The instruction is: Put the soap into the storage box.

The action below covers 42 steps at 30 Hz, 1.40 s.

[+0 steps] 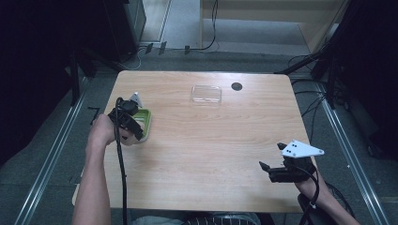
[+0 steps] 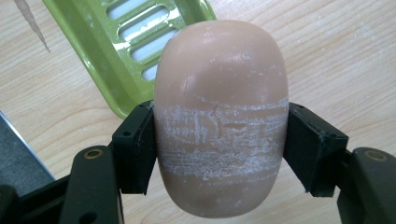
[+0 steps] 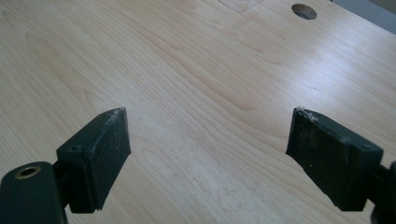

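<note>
A beige oval bar of soap (image 2: pixel 220 116), scuffed with white marks, is clamped between the two black jaws of my left gripper (image 2: pixel 219 144). Just beyond it lies a green slotted soap dish (image 2: pixel 116 51) on the wooden table. From above, the left gripper (image 1: pixel 126 123) hangs over the near edge of that green dish (image 1: pixel 146 123) at the table's left side. My right gripper (image 3: pixel 208 154) stands open above bare wood, nothing between its jaws; in the high view the right gripper (image 1: pixel 274 165) sits near the table's front right corner.
A clear plastic lid or tray (image 1: pixel 206 93) lies at the back middle of the table (image 1: pixel 211 150). A round cable hole (image 1: pixel 237 86) is beside it. Cables and dark stands ring the table on the floor.
</note>
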Motion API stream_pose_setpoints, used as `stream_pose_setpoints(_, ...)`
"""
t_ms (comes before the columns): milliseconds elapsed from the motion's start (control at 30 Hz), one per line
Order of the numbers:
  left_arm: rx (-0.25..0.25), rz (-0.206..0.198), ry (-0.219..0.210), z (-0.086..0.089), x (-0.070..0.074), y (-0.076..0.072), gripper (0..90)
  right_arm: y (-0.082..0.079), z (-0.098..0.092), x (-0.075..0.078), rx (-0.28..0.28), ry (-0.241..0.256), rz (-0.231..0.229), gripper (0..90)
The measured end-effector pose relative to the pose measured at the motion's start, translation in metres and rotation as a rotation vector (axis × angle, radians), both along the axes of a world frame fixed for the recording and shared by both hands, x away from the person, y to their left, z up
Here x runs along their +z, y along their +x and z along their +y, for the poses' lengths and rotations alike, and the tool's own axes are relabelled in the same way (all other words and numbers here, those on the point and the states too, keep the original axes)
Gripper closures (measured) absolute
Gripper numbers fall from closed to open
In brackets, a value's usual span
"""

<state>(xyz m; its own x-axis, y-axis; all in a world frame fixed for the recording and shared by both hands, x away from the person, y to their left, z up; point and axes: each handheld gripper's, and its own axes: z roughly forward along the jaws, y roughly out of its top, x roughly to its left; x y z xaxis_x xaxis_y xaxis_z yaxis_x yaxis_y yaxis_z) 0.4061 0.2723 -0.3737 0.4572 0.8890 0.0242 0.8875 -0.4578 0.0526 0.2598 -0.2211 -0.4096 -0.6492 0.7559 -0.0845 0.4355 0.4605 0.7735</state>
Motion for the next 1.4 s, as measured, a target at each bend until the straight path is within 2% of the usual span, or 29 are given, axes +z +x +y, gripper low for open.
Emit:
stream_pose_setpoints(400,0.008,0.005,0.001,0.003,-0.003,0.01,33.7,0.0,0.0,0.0,0.001,-0.002,0.0,13.3)
stream_pose_setpoints(600,0.022,-0.005,-0.008,0.004,-0.004,0.016,33.7,0.001,0.001,0.0,0.003,-0.003,-0.001,13.3)
stream_pose_setpoints(767,0.014,0.0,-0.008,0.003,-0.006,0.02,33.7,0.001,0.001,0.0,0.005,-0.002,0.001,13.4)
stream_pose_setpoints(1067,0.077,-0.057,-0.018,0.008,-0.01,0.027,33.7,0.001,0.0,0.0,0.004,-0.001,-0.002,13.3)
stream_pose_setpoints(1400,0.109,-0.106,-0.031,0.01,-0.014,0.029,33.7,0.001,0.0,0.0,0.005,0.0,-0.003,13.3)
